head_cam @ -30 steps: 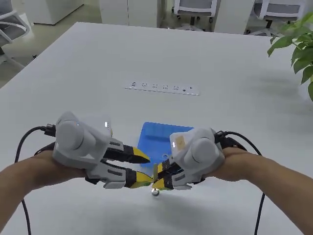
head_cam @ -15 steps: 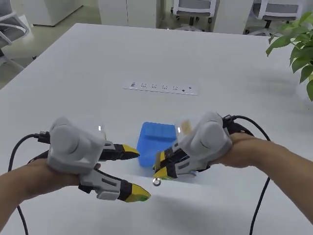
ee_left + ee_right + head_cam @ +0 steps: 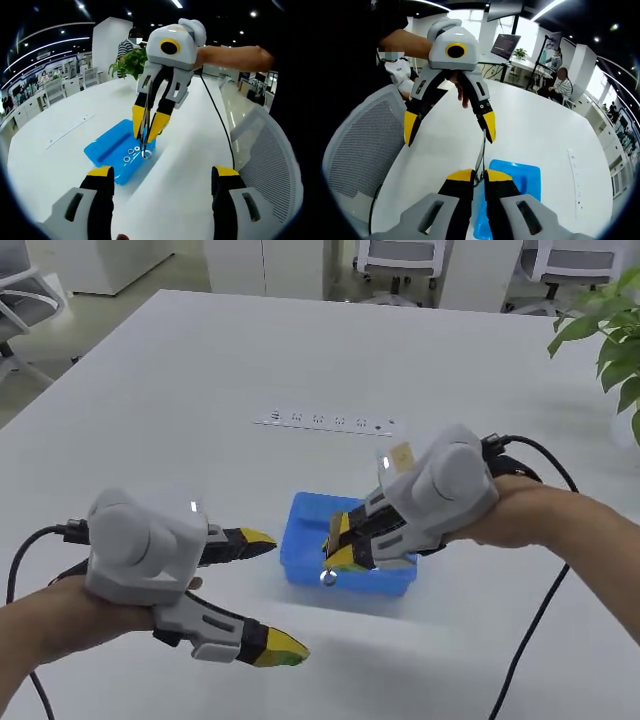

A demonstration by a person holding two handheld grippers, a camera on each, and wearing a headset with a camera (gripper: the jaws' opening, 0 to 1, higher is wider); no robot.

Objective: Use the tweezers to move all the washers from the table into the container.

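Head view: right gripper (image 3: 345,540) hangs over the near part of the blue container (image 3: 300,525). The left gripper (image 3: 270,593) sits low at the container's left, its upper tip just beside the wall and apart from it.
Right gripper state: jaws pressed almost together, clamped on the tweezers (image 3: 145,120).
Left gripper state: jaws spread wide, nothing between them.
Tweezers, build: thin bare metal, two slim legs closing to a fine point. They are gripped at the upper part by the yellow-and-black jaw tips.
Tweezers, axis: long axis runs out of the jaws and downward, near upright in the left gripper view, with the point towards the container.
Washer (image 3: 146,155): small bright metal ring at the tweezers' point, level with the container's near rim. Cannot tell whether it touches the rim.
Other washers (image 3: 131,150): at least two, lying flat on the container floor close beside the point.
Container, build: shallow rectangular tray, glossy blue plastic, rounded corners.
Table (image 3: 200,370): smooth matt white top. A white power strip (image 3: 325,421) lies well beyond the container.
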